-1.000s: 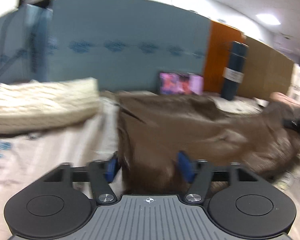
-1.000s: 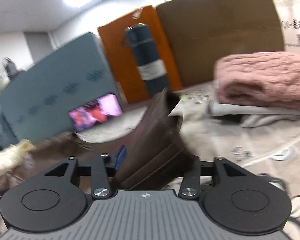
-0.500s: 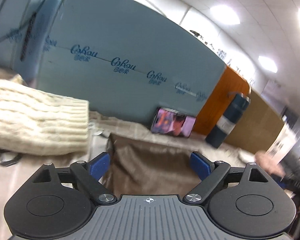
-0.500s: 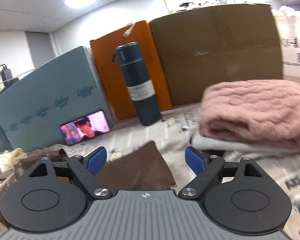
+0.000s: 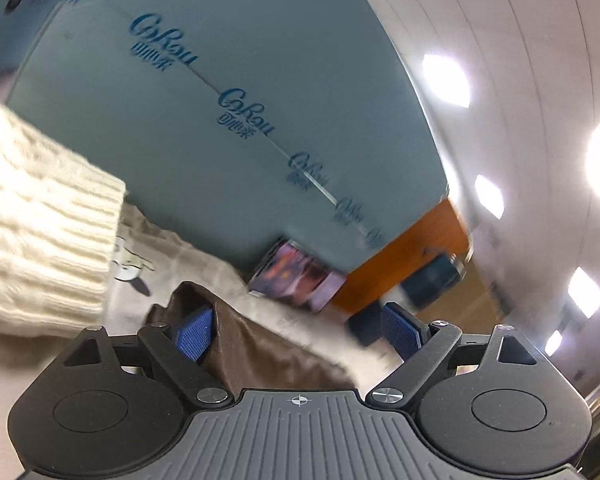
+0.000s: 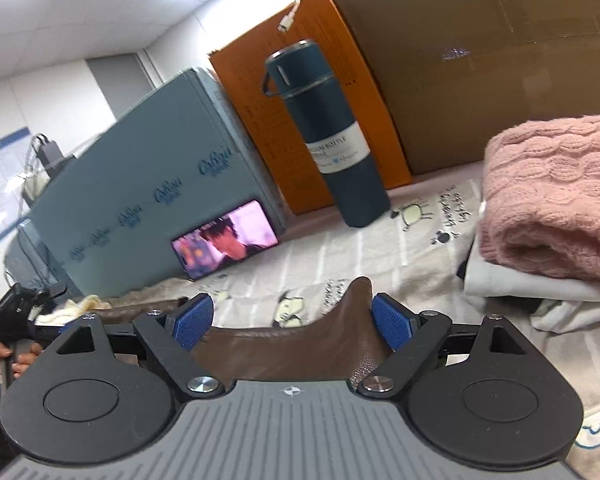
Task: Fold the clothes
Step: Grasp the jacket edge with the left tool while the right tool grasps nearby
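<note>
On the sheet-covered desk (image 6: 340, 248), a limp brown garment (image 6: 300, 344) lies between both wide-open, empty tools, left tool (image 5: 298, 330) and right tool (image 6: 292, 322). Soft and likely slippery, it looks best pinched at a raised corner (image 6: 360, 292).

the things sit on a surface covered with a pale printed sheet (image 6: 320, 260), patterned with small cartoon figures and faint stripes. a brown garment (image 6: 300, 344) lies flat across its near part. to the right, a folded pink knit sweater (image 6: 552, 200) rests on top of a folded white piece (image 6: 532, 288), which lies on the sheet. at the back stand a dark blue flask (image 6: 332, 136), an orange box (image 6: 300, 92), a brown cardboard box (image 6: 480, 60) and a grey-blue box (image 6: 148, 184); a phone (image 6: 224, 238) with a lit screen leans against the grey-blue one. on the left a cream knit sweater (image 5: 40, 232) lies folded.
</note>
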{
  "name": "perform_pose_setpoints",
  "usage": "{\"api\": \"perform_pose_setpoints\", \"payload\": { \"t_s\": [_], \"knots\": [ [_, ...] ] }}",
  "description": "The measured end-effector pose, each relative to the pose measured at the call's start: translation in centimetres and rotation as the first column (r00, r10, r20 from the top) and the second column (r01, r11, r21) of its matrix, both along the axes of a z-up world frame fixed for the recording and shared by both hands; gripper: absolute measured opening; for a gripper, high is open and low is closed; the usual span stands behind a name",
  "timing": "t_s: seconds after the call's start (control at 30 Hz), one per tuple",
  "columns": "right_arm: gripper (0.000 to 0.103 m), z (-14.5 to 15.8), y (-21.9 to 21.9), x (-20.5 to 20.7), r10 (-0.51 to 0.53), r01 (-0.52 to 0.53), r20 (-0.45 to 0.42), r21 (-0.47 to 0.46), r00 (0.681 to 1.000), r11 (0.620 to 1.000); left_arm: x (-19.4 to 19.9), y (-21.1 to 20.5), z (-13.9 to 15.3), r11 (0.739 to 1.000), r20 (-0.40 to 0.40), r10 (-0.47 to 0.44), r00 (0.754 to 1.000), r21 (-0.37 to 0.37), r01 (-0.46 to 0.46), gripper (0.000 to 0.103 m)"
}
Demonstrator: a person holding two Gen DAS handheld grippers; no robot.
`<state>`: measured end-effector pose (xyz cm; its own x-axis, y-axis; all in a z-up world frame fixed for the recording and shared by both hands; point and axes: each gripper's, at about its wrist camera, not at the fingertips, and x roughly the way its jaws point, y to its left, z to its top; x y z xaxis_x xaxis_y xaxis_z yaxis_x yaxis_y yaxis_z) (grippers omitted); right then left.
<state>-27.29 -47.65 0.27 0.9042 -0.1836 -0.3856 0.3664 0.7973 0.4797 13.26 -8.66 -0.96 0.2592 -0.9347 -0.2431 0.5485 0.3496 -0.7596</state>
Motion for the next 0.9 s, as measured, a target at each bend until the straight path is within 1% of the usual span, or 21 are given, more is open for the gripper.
{"api": "perform_pose_setpoints", "payload": {
  "t_s": [0.03,0.07,0.1,0.13,0.17,0.2,0.27,0.3,0.33,0.37,0.4,0.43,0.5,0.53,0.63,0.67,0.7,0.73,0.77,0.8,0.9],
  "knots": [
    [0.08,0.0,0.0,0.1,0.005,-0.005,0.009,0.001,1.0,1.0,0.1,-0.3,-0.2,1.0,-0.004,0.002,1.0,-0.003,-0.002,0.09],
    [0.073,-0.1,0.0,0.1,0.01,-0.01,0.018,0.002,1.0,1.0,0.0,-0.8,-0.3,1.0,0.018,0.007,1.0,0.026,-0.007,0.084],
    [0.069,-0.2,-0.1,0.3,0.012,-0.012,0.017,0.001,1.0,1.0,-0.1,-1.4,-0.2,0.997,0.06,0.014,0.998,0.069,-0.018,0.066],
    [0.06,-0.3,-0.1,0.4,0.008,-0.008,0.006,-0.002,1.0,1.0,-0.3,-1.9,0.0,0.993,0.101,0.019,0.995,0.112,-0.031,0.054],
    [0.052,-0.4,-0.2,0.6,0.005,-0.005,-0.009,-0.009,1.0,1.0,-0.4,-2.5,0.1,0.988,0.14,0.019,0.99,0.151,-0.041,0.033],
    [0.049,-0.6,-0.3,0.7,-0.001,0.0,-0.027,-0.016,1.0,1.0,-0.5,-3.0,0.2,0.982,0.171,0.009,0.985,0.184,-0.041,0.022],
    [0.041,-1.2,-0.5,1.0,-0.014,0.012,-0.057,-0.028,0.998,1.0,-0.8,-3.7,0.3,0.974,0.221,-0.015,0.975,0.225,-0.036,0.017],
    [0.038,-1.5,-0.6,1.2,-0.021,0.018,-0.078,-0.036,0.997,0.999,-1.0,-3.9,0.4,0.973,0.242,-0.02,0.97,0.229,-0.036,0.01],
    [0.033,-1.8,-0.7,1.4,-0.029,0.025,-0.102,-0.044,0.994,0.999,-1.2,-3.9,0.6,0.973,0.263,-0.025,0.965,0.226,-0.037,0.009],
    [0.025,-2.1,-0.8,1.6,-0.037,0.031,-0.125,-0.053,0.992,0.998,-1.5,-3.7,0.9,0.977,0.281,-0.024,0.959,0.208,-0.036,0.008],
    [0.022,-2.3,-0.9,1.7,-0.051,0.042,-0.15,-0.062,0.987,0.997,-1.9,-3.4,1.3,0.981,0.3,-0.024,0.954,0.191,-0.035,0.007],
    [0.02,-2.5,-0.9,1.6,-0.062,0.051,-0.163,-0.069,0.985,0.996,-2.2,-3.1,1.7,0.984,0.319,-0.023,0.948,0.173,-0.034,0.007],
    [0.019,-2.5,-1.0,1.3,-0.051,0.041,-0.152,-0.072,0.987,0.997,-2.6,-3.0,2.3,0.989,0.338,-0.042,0.94,0.146,-0.008,0.007],
    [0.019,-2.5,-1.0,1.1,-0.044,0.034,-0.144,-0.073,0.989,0.997,-2.7,-3.1,2.6,0.991,0.343,-0.058,0.938,0.136,0.012,0.007],
    [0.036,-2.6,-1.2,1.2,-0.033,0.022,-0.153,-0.074,0.988,0.997,-2.4,-3.6,2.5,0.989,0.331,-0.08,0.94,0.141,0.034,0.011],
    [0.036,-2.7,-1.2,1.2,-0.028,0.017,-0.155,-0.073,0.988,0.997,-2.3,-3.7,2.3,0.989,0.324,-0.084,0.942,0.146,0.038,0.017],
    [0.039,-2.8,-1.3,1.3,-0.023,0.012,-0.157,-0.072,0.987,0.997,-2.1,-3.9,2.2,0.988,0.317,-0.088,0.944,0.151,0.042,0.029],
    [0.047,-2.8,-1.3,1.4,-0.015,0.004,-0.16,-0.069,0.987,0.998,-1.9,-4.1,2.1,0.987,0.31,-0.093,0.946,0.156,0.046,0.035],
    [0.052,-2.9,-1.3,1.5,-0.007,-0.004,-0.163,-0.067,0.987,0.998,-1.8,-4.3,2.0,0.986,0.303,-0.097,0.948,0.162,0.049,0.047],
    [0.052,-3.0,-1.3,1.7,-0.006,-0.006,-0.162,-0.068,0.987,0.998,-1.6,-4.5,1.8,0.985,0.296,-0.101,0.95,0.167,0.053,0.05],
    [0.049,-3.2,-1.2,2.1,-0.012,-0.001,-0.154,-0.083,0.988,0.997,-1.1,-5.0,1.5,0.981,0.278,-0.113,0.954,0.184,0.063,0.048]
  ]
}}
